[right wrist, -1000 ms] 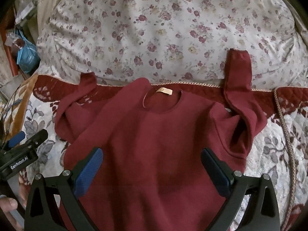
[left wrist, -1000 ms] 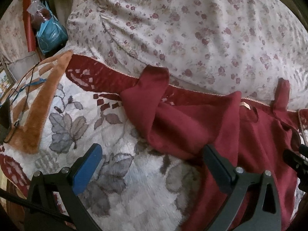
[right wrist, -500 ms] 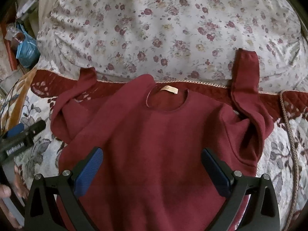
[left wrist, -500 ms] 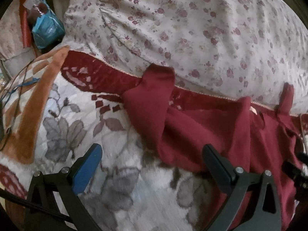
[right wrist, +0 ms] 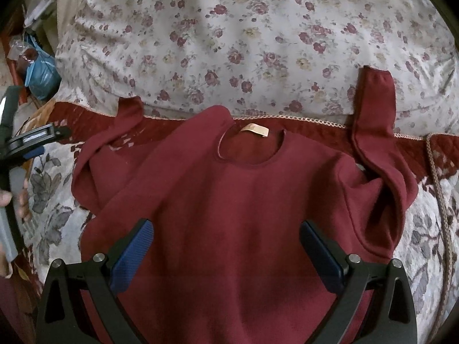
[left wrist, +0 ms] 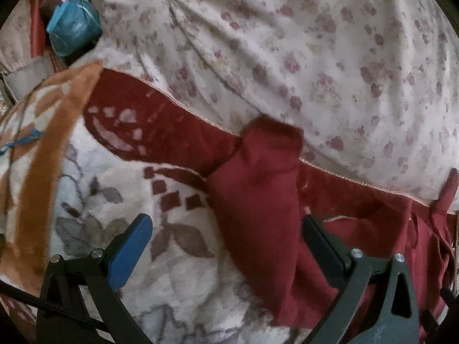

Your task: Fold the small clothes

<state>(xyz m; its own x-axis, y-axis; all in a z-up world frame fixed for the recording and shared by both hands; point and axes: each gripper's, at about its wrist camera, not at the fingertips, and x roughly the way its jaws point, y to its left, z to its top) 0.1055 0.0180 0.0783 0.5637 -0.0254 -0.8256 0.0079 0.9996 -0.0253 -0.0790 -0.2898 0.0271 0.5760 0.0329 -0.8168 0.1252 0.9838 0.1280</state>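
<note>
A small dark red long-sleeved sweater (right wrist: 238, 200) lies face up on a flowered blanket (right wrist: 48, 200), collar with a tan label (right wrist: 255, 130) toward a floral pillow. Its left sleeve (left wrist: 258, 189) is bent up against the pillow; its right sleeve (right wrist: 375, 120) also points up. My left gripper (left wrist: 226, 243) is open and empty, hovering over the left sleeve. My right gripper (right wrist: 225, 246) is open and empty above the sweater's chest. The left gripper also shows in the right wrist view (right wrist: 31, 140) at the far left.
A large floral pillow (right wrist: 243, 43) lies behind the sweater. A dark red blanket border (left wrist: 160, 132) runs under the collar. A blue plastic bag (left wrist: 73, 27) and clutter sit at the far left. A braided cord (right wrist: 439, 189) lies at the right.
My left gripper has moved forward and left toward the left sleeve, which now sits between its fingers. My right gripper has drawn slightly closer over the chest. The sweater has not moved.
</note>
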